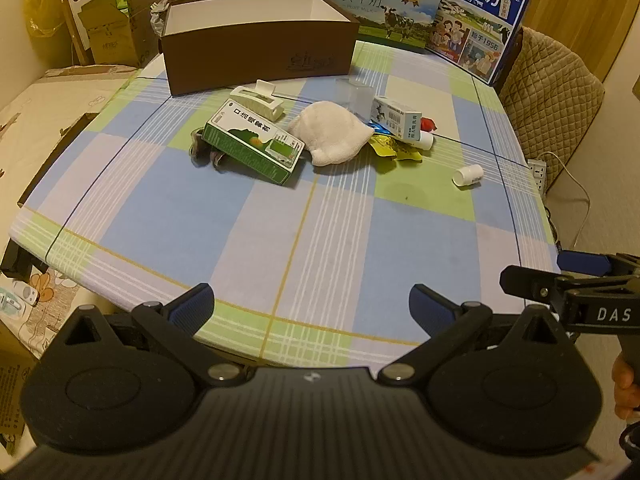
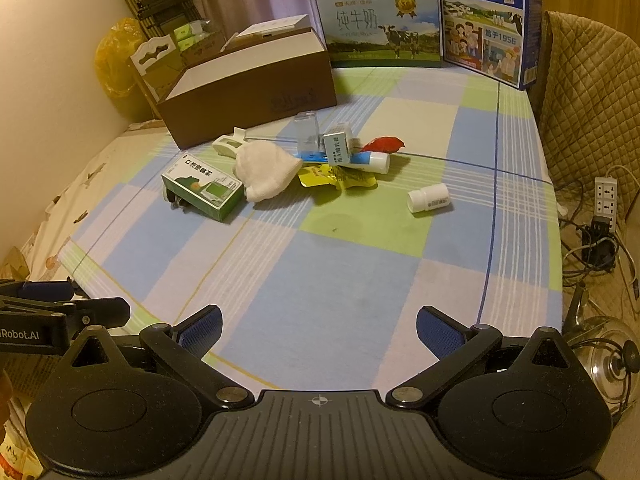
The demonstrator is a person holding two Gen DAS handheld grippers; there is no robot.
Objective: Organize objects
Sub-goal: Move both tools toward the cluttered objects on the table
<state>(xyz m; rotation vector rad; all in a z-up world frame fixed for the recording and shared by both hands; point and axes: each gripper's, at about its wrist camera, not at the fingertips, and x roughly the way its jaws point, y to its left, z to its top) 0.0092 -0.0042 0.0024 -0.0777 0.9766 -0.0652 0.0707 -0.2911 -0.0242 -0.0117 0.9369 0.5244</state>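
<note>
A: What was the biggest thing there?

B: The surface (image 1: 320, 240), covered with a checked cloth. At its far side stood an open brown box (image 1: 256, 56), and behind it two milk cartons (image 2: 380, 24).

A: And the things to organize?

B: They lay in a loose group in front of the brown box. A white cloth (image 1: 332, 132) was in the middle. Just left of it lay a green box (image 1: 252, 144), resting partly on something dark that I could not identify. A cream hair clip (image 1: 258, 98) was between the green box and the brown box. Right of the cloth were a small milk carton (image 1: 396, 114), a yellow packet (image 2: 340, 176) and a white tube (image 2: 372, 160). A small white bottle (image 2: 428, 198) lay on its side, apart from the others.

A: And each claw?

B: The left claw (image 1: 312, 300) was released, holding nothing, above the near edge. The right claw (image 2: 318, 326) was released too, also empty, near the same edge.
</note>
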